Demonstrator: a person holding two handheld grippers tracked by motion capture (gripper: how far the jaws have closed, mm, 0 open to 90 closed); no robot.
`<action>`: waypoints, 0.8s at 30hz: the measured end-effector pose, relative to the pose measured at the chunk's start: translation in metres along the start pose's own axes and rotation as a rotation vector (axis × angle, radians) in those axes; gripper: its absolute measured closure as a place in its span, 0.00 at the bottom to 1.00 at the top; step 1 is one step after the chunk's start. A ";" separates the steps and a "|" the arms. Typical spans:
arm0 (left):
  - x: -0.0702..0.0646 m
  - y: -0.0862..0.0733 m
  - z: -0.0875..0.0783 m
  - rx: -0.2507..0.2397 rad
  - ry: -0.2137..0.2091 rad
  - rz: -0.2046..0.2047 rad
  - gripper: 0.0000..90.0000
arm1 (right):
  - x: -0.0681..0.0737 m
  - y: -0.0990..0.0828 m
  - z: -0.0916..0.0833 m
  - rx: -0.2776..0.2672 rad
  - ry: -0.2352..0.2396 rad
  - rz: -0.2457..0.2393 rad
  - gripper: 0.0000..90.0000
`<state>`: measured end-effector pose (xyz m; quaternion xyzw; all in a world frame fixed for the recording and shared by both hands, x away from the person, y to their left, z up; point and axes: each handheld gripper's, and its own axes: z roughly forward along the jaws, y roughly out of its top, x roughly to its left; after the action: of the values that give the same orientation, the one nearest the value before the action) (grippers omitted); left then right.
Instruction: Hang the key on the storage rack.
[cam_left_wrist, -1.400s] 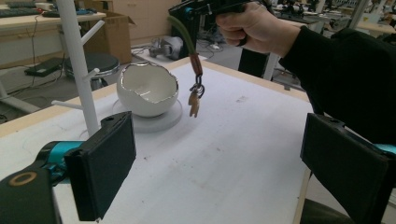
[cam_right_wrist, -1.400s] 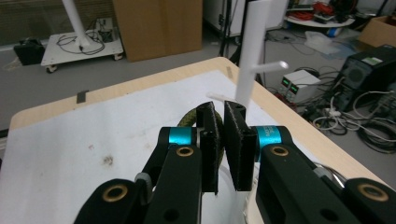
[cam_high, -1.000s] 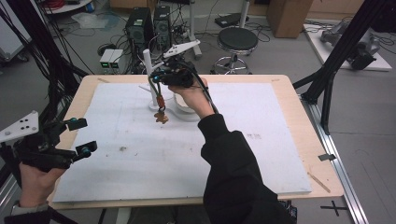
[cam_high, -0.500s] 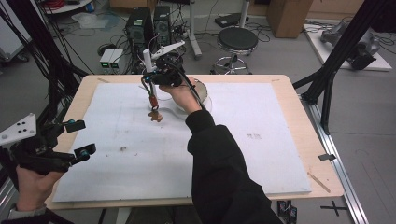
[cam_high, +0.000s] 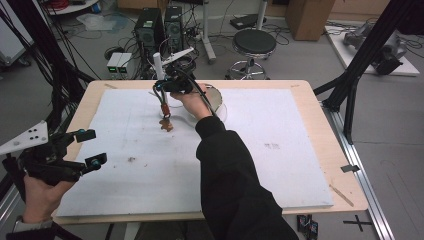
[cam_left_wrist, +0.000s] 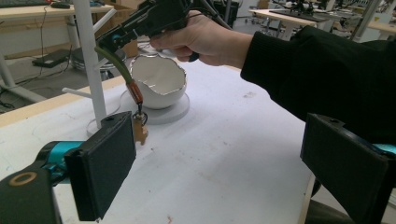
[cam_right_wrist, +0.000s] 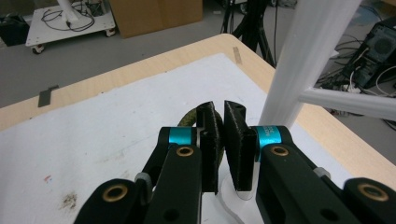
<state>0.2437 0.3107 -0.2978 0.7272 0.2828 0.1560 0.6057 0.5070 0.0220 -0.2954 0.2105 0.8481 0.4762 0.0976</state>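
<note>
Right gripper (cam_high: 161, 96) clamped on green cord (cam_left_wrist: 117, 65) with brown pendant (cam_high: 166, 125) dangling onto white mat (cam_high: 280, 170) beside white bowl (cam_left_wrist: 157, 87); left gripper (cam_high: 89, 148) open, near-left edge.

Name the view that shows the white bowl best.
The left gripper view: the bowl stands unobstructed on its saucer, jagged gold-edged rim and inside visible. In the high view the right hand covers most of the bowl, leaving a small part.
</note>
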 end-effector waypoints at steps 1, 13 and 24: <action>0.000 0.000 -0.001 -0.005 -0.001 -0.002 0.12 | 0.000 -0.001 0.001 0.000 -0.002 0.008 0.94; 0.000 0.000 -0.002 -0.008 0.000 -0.005 0.12 | -0.003 -0.003 0.005 0.014 -0.040 0.001 0.94; 0.000 0.000 -0.001 -0.007 -0.004 -0.008 0.12 | 0.000 -0.002 0.006 0.028 -0.061 -0.018 0.93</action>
<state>0.2435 0.3113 -0.2980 0.7242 0.2840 0.1533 0.6093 0.5089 0.0250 -0.3004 0.2189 0.8533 0.4566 0.1247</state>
